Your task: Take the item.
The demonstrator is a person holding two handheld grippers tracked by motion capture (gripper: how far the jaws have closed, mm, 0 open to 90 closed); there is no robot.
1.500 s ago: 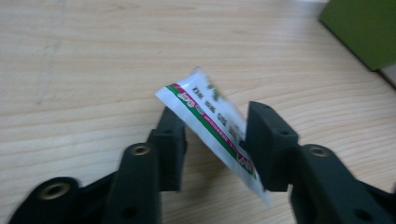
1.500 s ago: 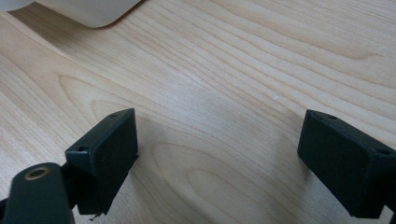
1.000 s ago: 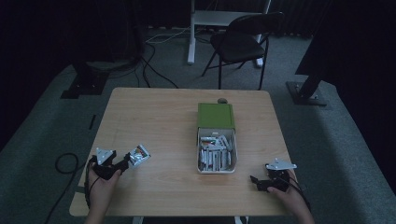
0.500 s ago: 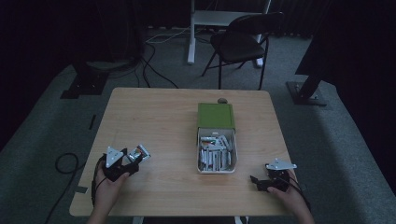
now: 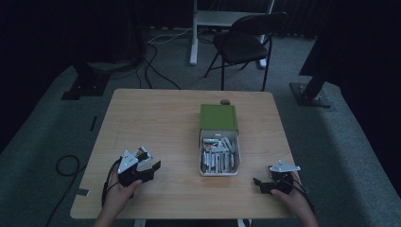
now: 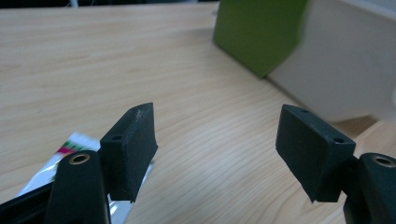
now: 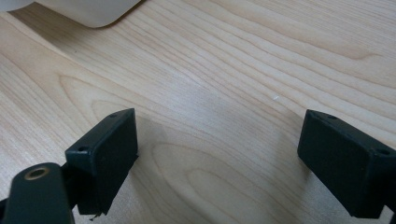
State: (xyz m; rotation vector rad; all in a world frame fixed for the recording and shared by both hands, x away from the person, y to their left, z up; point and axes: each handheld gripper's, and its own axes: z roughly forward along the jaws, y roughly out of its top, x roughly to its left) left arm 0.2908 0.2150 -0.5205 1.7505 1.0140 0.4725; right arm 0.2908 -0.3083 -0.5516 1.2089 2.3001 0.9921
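My left gripper (image 5: 152,169) (image 6: 215,144) hovers low over the front left of the wooden table (image 5: 161,118). It is open, its jaws have just been opening, and nothing is between them. A small shiny packet (image 5: 143,152) (image 6: 77,142) with green and pink stripes lies on the table just outside its left jaw. My right gripper (image 5: 258,185) (image 7: 224,158) rests near the front right edge, open over bare wood. Between the hands stands a white box (image 5: 235,165) (image 6: 336,60) holding several packets, its green lid (image 5: 218,117) (image 6: 259,32) folded back behind it.
A small dark object (image 5: 225,101) lies at the table's far edge behind the lid. A folding chair (image 5: 248,42) and a stand with cables (image 5: 156,71) are on the floor beyond the table. The white box's corner (image 7: 88,11) sits just ahead of the right gripper.
My left hand has slid to the right toward the box. The packet, once at the jaw tips, now lies beside the gripper. The right hand has kept still.
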